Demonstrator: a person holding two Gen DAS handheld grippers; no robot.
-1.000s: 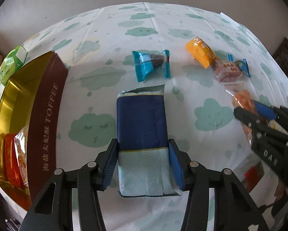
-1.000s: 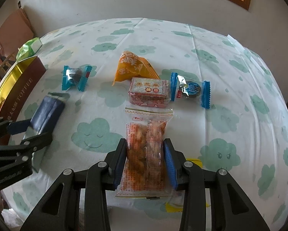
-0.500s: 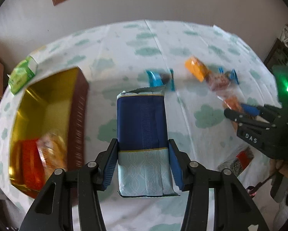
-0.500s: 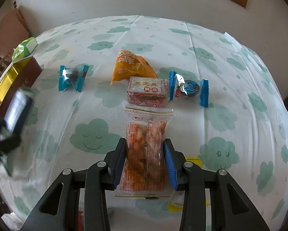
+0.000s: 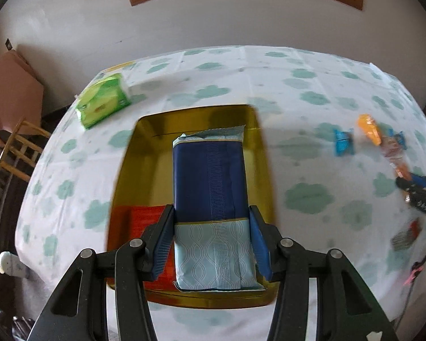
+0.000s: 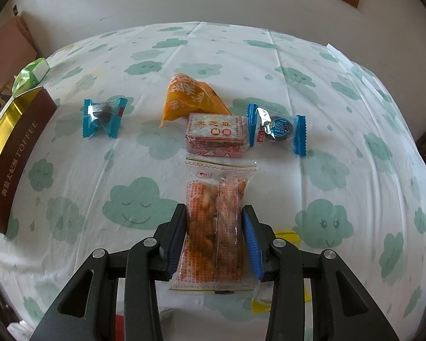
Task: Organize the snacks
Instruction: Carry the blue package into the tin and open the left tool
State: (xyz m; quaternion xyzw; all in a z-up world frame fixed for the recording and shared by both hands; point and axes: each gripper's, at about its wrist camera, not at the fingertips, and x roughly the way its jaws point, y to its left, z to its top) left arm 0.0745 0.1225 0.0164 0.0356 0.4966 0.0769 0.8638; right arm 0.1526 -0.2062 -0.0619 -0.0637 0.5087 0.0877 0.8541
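Observation:
My left gripper [image 5: 211, 237] is shut on a dark blue and pale blue snack pack [image 5: 210, 187] and holds it above the open gold toffee tin [image 5: 133, 153]. A red packet [image 5: 144, 221] lies in the tin's near left corner. My right gripper [image 6: 215, 237] is shut on a clear bag of orange fried snacks [image 6: 215, 207], low over the cloud-print tablecloth [image 6: 341, 99]. In the right wrist view the toffee tin [image 6: 16, 153] shows its brown side at the far left. The right gripper [image 5: 420, 196] appears at the right edge of the left wrist view.
On the cloth lie an orange pouch [image 6: 190, 96], a pink sesame brick [image 6: 215, 135], and two blue-ended wrapped sweets [image 6: 103, 116] [image 6: 277, 130]. A green tissue pack [image 5: 102, 102] sits beyond the tin. A wooden chair [image 5: 16, 147] stands off the table's left edge.
My left gripper carried the blue pack up and leftward, from beside the tin to above its open inside. The right gripper stayed put with its bag.

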